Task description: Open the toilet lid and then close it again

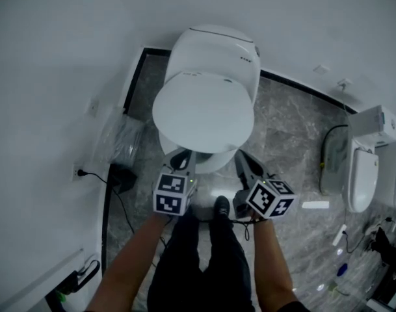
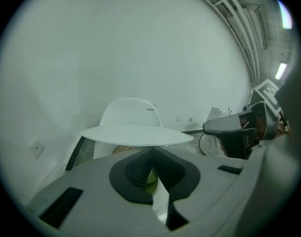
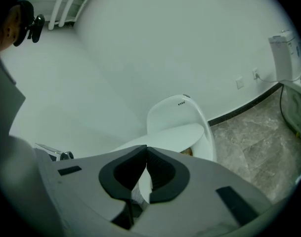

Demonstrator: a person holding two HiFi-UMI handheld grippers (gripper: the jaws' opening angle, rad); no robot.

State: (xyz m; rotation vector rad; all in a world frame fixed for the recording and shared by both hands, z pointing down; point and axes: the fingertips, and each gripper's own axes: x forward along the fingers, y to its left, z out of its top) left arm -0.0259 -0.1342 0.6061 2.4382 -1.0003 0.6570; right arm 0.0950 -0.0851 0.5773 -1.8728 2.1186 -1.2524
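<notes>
Head view shows your left tongs (image 1: 182, 156) and right tongs (image 1: 244, 158) both clenched on nothing, with their tips seemingly tucked under the front rim of the toilet lid (image 1: 203, 112) at 12 o'clock from them. Nothing pinches that glossy rim, so I judge it could slide off the tips and slam down, or twist askew if one side rises faster. The lid is a smooth white oval, partly raised and roughly level above the bowl (image 1: 211, 163).

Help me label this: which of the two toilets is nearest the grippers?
The middle toilet, directly ahead of the left gripper and right gripper; the other toilet stands apart at the head view's right edge.
</notes>
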